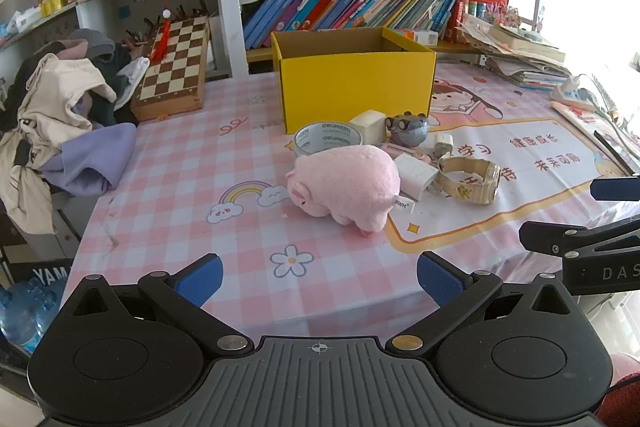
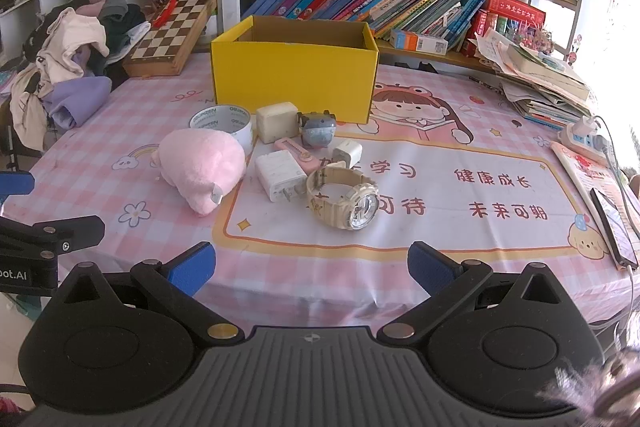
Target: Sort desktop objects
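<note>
You are holding both the left claw (image 1: 320, 277) and the right claw (image 2: 312, 267) wide and empty; the plush pig (image 2: 202, 167), tape roll (image 2: 221, 123), chargers and watch (image 2: 346, 197) are sitting mid-frame before the yellow box (image 2: 294, 79); nothing looks sorted yet.

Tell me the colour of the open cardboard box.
Yellow box, brown inside; clearest in the right wrist view.

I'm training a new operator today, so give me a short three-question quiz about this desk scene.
1. True or false: the yellow box already holds the watch.
2. Which lies nearest the tape roll: A) pink plush pig, B) watch, C) chessboard?
3. Fill in: both the left gripper and right gripper are ____.

Key: 1 false, it lies on the tablecloth; 2 A; 3 open.
</note>
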